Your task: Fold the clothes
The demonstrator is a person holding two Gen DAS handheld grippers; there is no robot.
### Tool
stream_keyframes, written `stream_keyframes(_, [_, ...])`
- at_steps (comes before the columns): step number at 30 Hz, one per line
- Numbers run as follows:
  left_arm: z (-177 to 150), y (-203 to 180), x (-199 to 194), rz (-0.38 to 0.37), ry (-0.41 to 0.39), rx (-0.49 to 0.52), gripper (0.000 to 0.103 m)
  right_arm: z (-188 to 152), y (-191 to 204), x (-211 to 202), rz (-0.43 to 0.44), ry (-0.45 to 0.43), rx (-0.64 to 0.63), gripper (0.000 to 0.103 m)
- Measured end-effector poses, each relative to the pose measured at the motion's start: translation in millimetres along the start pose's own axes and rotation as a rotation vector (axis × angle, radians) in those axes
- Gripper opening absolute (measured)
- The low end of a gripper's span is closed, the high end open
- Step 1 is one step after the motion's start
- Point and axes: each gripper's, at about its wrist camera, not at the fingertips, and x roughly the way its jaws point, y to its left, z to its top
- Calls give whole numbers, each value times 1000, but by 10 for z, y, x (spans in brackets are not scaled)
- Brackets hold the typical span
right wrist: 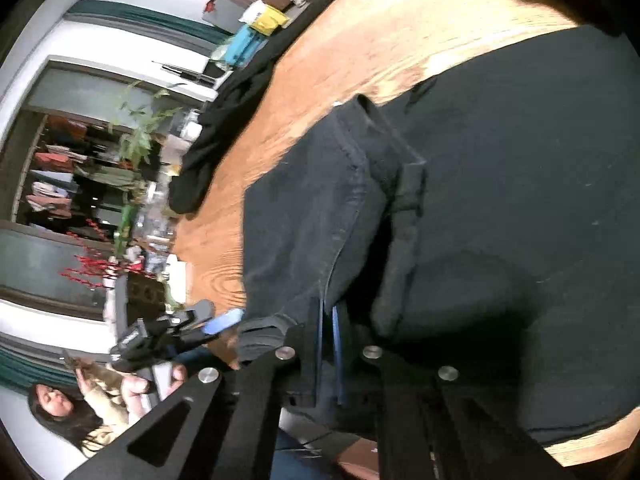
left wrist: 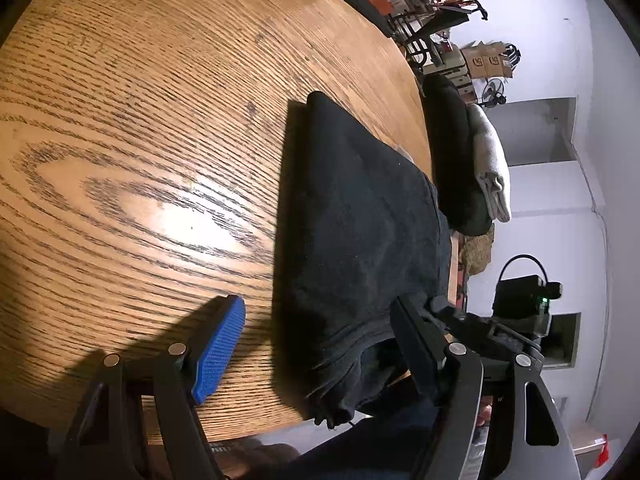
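A black garment (left wrist: 360, 216) lies folded in a long strip on the wooden table (left wrist: 140, 120). My left gripper (left wrist: 318, 306) is open wide over its near end; the blue-padded finger (left wrist: 220, 348) rests over bare wood and the other finger (left wrist: 416, 344) sits at the cloth's right edge. In the right wrist view the same black garment (right wrist: 500, 200) fills the frame, with a folded layer (right wrist: 304, 208) on top. My right gripper (right wrist: 328, 344) is shut on the near edge of this cloth. The left gripper (right wrist: 180, 328) shows at the table edge, held by a hand (right wrist: 152, 384).
A stack of folded dark and grey clothes (left wrist: 476, 160) sits at the table's far right edge. More black clothing (right wrist: 224, 120) lies on the far side. The table edge (left wrist: 248, 428) is close below my left gripper. A seated person (right wrist: 80, 416) is beyond the table.
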Motion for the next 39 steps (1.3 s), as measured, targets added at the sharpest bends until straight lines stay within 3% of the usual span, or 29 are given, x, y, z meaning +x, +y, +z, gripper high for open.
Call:
stream_keyframes(2, [-7,-14,5,11,2,7,75,-10,-40,45,-45,19,-1,7])
stream_keyframes(4, [-24,-43,7,39,7,23,75,-45,-71,103,-101,44,-2,15])
stream_keyframes(5, [-27,-55,10,50,8,29,75,-62,-86,115,-118,51,3,29])
stream_keyframes(6, [-23,-66,17,57,6,32,75,-73,-111,96,-107,46,17,46])
stream_keyframes(11, [-5,-118,53,93,-2,48,75,-95,-189,21,-46,20,72,57])
stream_keyframes(13, [8,-131,68,103,-8,49,75,-77,-210,59,-8,18,90,66])
stream_keyframes(15, [49,-127,85,95,-15,28,75,-36,-209,109,56,17,100,88])
stream_keyframes(17, [76,-136,89,106,-26,27,75,4,-205,150,101,18,103,84])
stream_keyframes(19, [97,-149,88,124,-38,33,75,29,-196,141,48,37,62,48])
stream_keyframes(20, [108,-155,88,133,-45,36,75,23,-207,146,32,45,42,12])
stream_keyframes(21, [114,-172,85,156,-55,47,75,18,-219,150,16,53,23,9])
stream_keyframes(25, [80,-363,77,343,-121,165,75,-23,-180,111,-50,59,-59,9])
stream_keyframes(28, [-3,-584,103,449,-154,290,75,-57,-180,-15,-127,23,-100,18])
stream_keyframes(30, [-24,-691,134,476,-165,346,75,-95,-186,-126,-162,-22,-122,47])
stream_keyframes(33, [109,-735,232,510,-154,342,75,-105,-334,-385,-76,-137,-35,67])
stream_keyframes(36, [263,-748,370,565,-141,310,75,-76,-527,-575,-10,-223,87,70])
stream_keyframes(39, [342,-825,486,610,-137,330,75,-39,-613,-662,8,-253,134,73])
